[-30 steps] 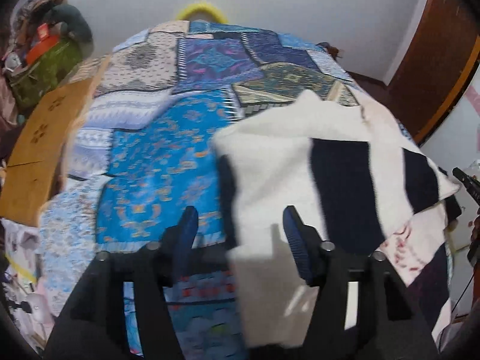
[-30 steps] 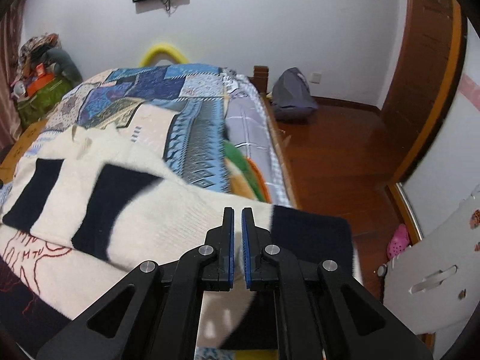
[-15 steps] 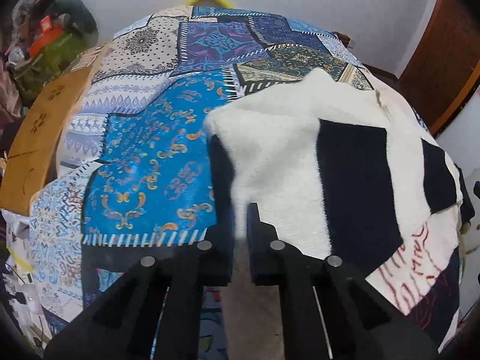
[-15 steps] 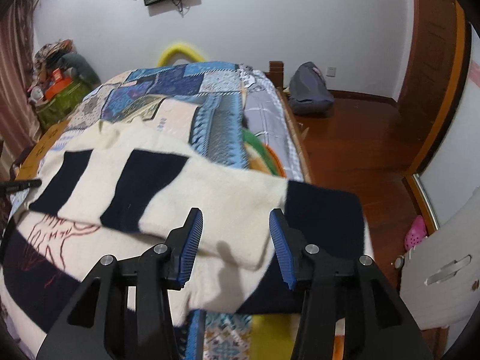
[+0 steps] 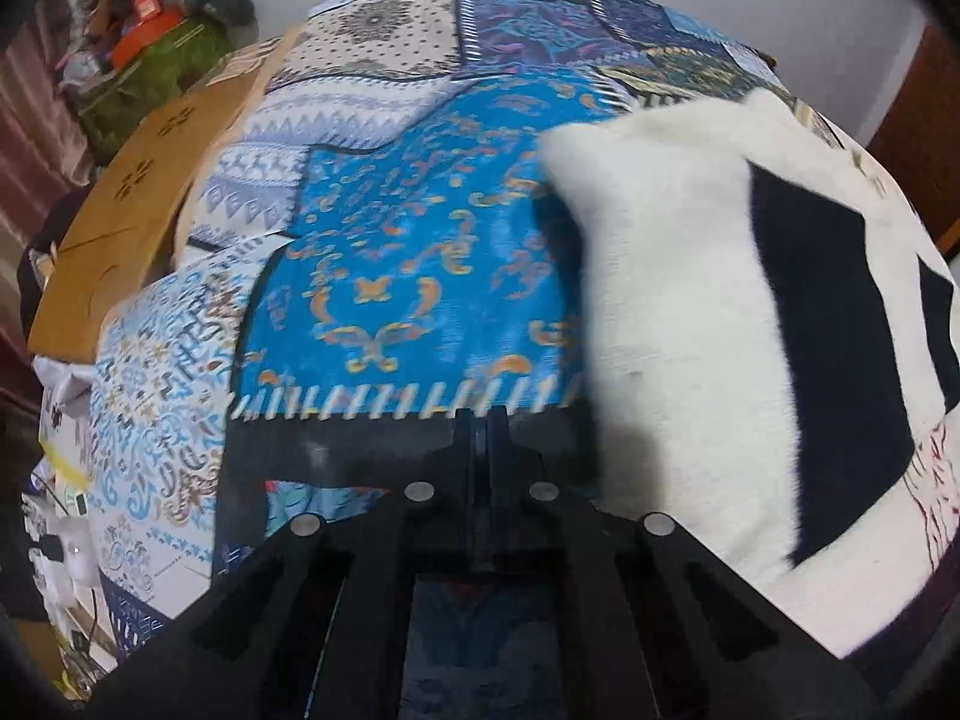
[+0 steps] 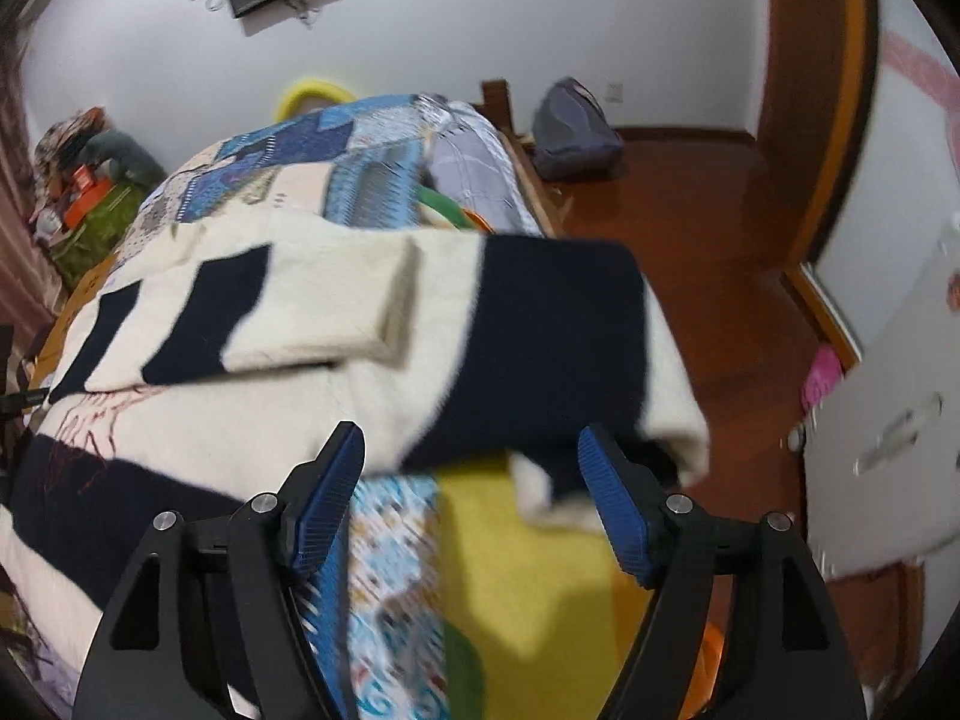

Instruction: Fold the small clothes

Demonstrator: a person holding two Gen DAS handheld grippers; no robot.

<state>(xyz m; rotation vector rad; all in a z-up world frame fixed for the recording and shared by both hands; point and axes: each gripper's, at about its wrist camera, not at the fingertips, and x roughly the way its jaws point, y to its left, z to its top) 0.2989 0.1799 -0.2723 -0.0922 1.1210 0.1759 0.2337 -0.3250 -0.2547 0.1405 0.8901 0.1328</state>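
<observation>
- The striped sweater (image 6: 384, 324), cream with navy bands, lies spread on the patchwork quilt (image 5: 408, 276) of the bed, one sleeve (image 6: 288, 312) already folded across its body.
- To my eye the sleeve fold is done and neither tool has hold of the sweater; the next fold looks ready to begin.
- The right gripper (image 6: 471, 495) hovers at the sweater's near edge where it droops over the bedside, its blue fingers (image 6: 612, 510) spread wide and gripping nothing.
- The left gripper (image 5: 480, 426) has its fingers pressed together over the quilt, just beside the sweater's left edge; the view is blurred, but I see no cloth between them.
- The next move likely calls for both tools to pinch the near hem and carry it up over the body, keeping the sleeve flat.
</observation>
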